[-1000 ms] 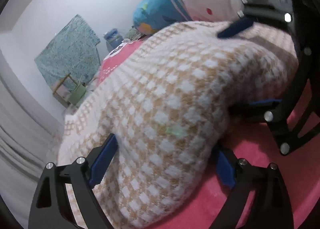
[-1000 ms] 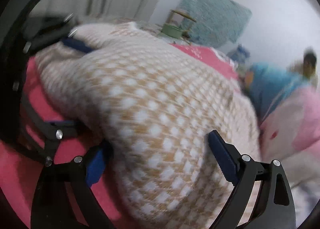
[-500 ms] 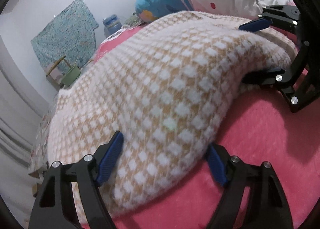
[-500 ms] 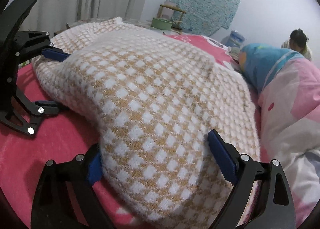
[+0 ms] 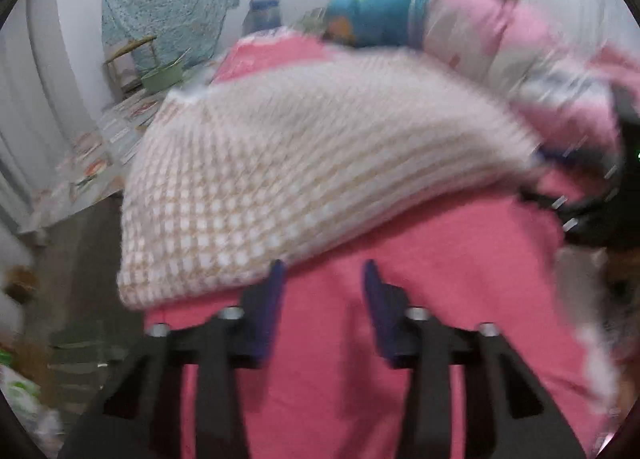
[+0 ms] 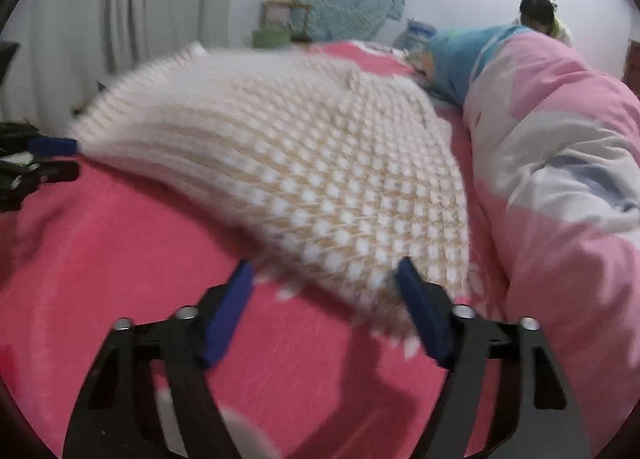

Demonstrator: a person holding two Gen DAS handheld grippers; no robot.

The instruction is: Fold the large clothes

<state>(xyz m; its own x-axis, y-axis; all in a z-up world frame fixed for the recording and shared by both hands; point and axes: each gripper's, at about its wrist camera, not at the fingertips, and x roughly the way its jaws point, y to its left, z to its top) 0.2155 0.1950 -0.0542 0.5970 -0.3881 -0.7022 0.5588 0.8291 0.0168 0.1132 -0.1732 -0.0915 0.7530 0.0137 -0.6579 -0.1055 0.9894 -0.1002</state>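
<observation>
A thick knit garment, beige with white checks, lies folded in a mound on the pink bed cover. It also shows in the right wrist view. My left gripper is open and empty, just in front of the garment's near edge. My right gripper is open and empty, its fingertips at the garment's near edge. Each gripper shows at the side of the other's view, the right gripper and the left gripper, close to the garment's ends. Both views are blurred.
A pink, white and blue quilt is bunched along the bed's right side. A person sits at the far end. A teal cloth hangs on the wall above a green basin. The bed's left edge drops to the floor.
Both grippers have let go of the garment and pulled back toward me. The garment has dropped onto the bed. The left jaws have narrowed.
</observation>
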